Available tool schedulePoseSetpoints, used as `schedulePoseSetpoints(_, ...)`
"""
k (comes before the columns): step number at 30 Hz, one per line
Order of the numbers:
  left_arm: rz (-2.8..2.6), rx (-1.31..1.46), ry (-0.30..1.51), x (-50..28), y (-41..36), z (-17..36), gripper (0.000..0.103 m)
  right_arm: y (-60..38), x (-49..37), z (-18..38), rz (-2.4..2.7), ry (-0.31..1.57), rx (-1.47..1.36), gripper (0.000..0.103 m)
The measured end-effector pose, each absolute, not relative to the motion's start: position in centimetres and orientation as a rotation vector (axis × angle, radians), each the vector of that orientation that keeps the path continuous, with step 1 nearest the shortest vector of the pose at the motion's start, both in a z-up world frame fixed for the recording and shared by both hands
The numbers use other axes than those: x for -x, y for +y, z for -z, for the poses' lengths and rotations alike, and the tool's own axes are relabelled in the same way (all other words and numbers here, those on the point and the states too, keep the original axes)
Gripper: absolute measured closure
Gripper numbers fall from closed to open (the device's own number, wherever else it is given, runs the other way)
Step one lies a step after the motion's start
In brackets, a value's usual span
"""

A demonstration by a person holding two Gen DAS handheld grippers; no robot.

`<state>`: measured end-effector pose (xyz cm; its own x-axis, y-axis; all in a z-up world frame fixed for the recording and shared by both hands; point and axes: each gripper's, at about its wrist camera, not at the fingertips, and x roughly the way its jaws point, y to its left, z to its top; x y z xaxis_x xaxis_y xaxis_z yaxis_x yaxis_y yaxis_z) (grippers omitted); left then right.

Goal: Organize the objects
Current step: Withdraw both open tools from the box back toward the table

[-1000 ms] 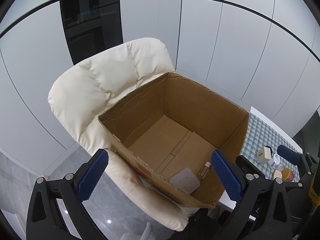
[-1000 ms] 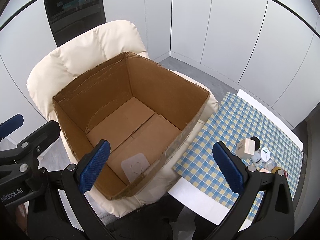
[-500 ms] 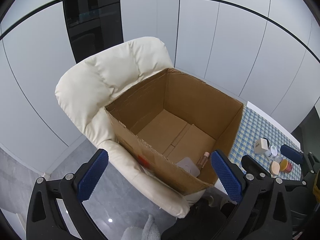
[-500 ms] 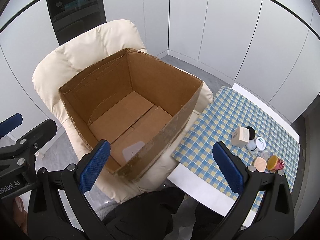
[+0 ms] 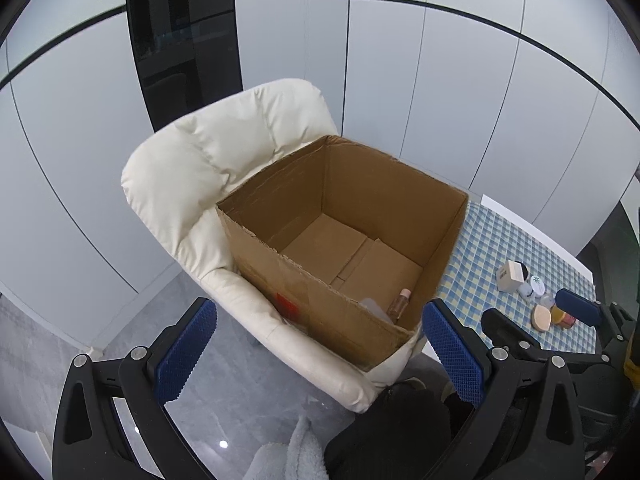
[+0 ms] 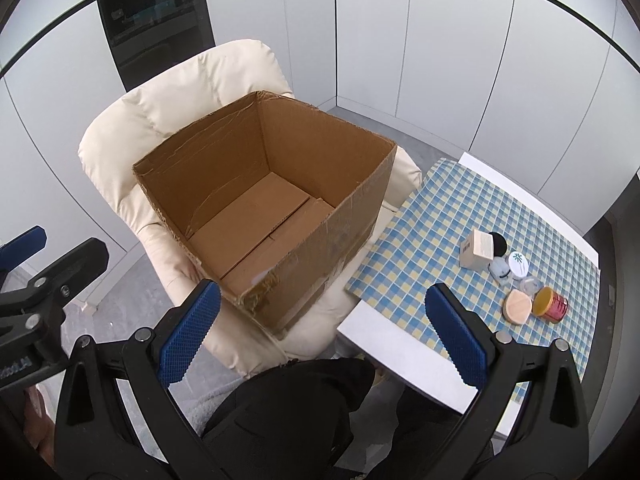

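An open cardboard box (image 5: 384, 204) (image 6: 352, 220) rests on a cream armchair (image 5: 212, 164) (image 6: 176, 96). Inside it lie a small pink-capped bottle (image 5: 400, 304) and a pale flat item (image 5: 374, 308), mostly hidden by the near wall. On the blue checked tablecloth (image 6: 448, 208) (image 5: 500, 240) sits a cluster: a beige carton (image 6: 476, 250) (image 5: 508, 276), a black disc (image 6: 498, 242), a white leaf-printed lid (image 6: 518, 262), a clear jar (image 6: 500, 270), a peach puff (image 6: 518, 306) and a red tin (image 6: 552, 302). My left gripper (image 5: 318, 350) and right gripper (image 6: 322, 324) hang open and empty, high above the box's near edge.
White wall panels and a dark glass panel (image 6: 152, 20) stand behind the armchair. Grey floor (image 5: 52, 344) lies left of it. A person's dark clothing (image 6: 300, 412) fills the bottom of both views. The white table edge (image 6: 400, 348) runs beside the chair.
Both grippers have pulled back and up from the box, so it looks smaller and farther. More of the table and its cluster of items has come into view. Both stay open.
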<state>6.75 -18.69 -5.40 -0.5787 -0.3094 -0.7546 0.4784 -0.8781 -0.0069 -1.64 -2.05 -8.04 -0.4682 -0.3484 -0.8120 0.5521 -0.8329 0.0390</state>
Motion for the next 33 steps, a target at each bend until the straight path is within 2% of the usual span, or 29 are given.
schedulePoseSetpoints(33,2.506,-1.084,0.182,-12.7,-12.4,4.5,0.001,5.9,-6.1,6.4,2.384,0.265,-1.186,0.000)
